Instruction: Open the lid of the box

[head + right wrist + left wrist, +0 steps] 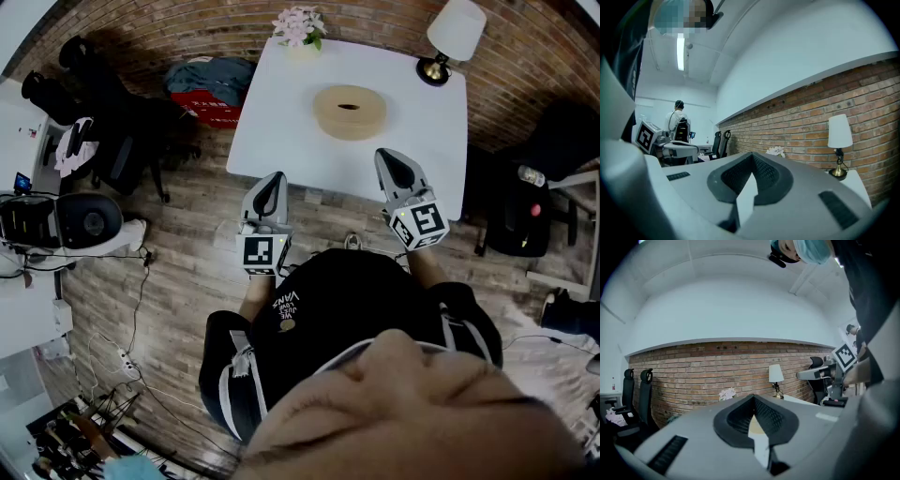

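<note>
Your left gripper (276, 180) and right gripper (386, 157) sit mid-frame at the white table's (272, 112) near edge, both with jaws pressed together and empty. The round tan box (350, 111) rests above them, at table centre.

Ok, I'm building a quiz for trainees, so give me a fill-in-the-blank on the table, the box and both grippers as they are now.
1. The round tan box sits on a ____ table.
2. The left gripper and the right gripper both have their jaws ____, with nothing between them.
3. The lamp stands at the table's far ____ corner, the flowers at the other far corner.

Missing words: white; shut; right.
</note>
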### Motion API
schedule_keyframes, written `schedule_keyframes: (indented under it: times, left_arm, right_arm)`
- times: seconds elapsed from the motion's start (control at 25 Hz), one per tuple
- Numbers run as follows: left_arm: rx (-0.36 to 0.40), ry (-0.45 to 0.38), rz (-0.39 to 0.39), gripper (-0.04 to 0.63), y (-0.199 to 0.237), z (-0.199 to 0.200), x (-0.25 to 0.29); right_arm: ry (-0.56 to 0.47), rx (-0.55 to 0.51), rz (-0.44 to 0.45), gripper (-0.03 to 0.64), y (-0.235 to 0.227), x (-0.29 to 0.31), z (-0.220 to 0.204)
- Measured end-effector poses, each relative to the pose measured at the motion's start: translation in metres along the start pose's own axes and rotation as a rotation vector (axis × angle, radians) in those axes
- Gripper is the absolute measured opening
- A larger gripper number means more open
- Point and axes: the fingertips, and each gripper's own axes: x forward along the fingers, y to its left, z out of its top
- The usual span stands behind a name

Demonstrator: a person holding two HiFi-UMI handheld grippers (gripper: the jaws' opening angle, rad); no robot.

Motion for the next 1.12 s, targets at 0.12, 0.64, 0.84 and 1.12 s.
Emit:
schedule_keyframes:
  times: [0.12,0.64,0.84,1.12]
  left_arm:
    - [0.000,0.002,0.008,0.009,-0.004,-0.003,0.010]
    - [-0.035,0.026,0.073,0.009,-0.026,-0.020,0.047]
    - [-0.046,0.039,0.041,0.009,-0.020,-0.029,0.064]
    - [-0.039,0.073,-0.078,0.009,0.003,-0.041,0.107]
  right_arm:
    - [-0.005,0.013,0.015,0.002,-0.009,0.002,-0.004]
    - [0.000,-0.001,0.127,0.003,-0.037,0.020,-0.021]
    - [0.017,0.000,0.112,0.003,-0.041,0.030,-0.030]
    - [0.044,0.011,0.015,0.003,-0.051,0.055,-0.041]
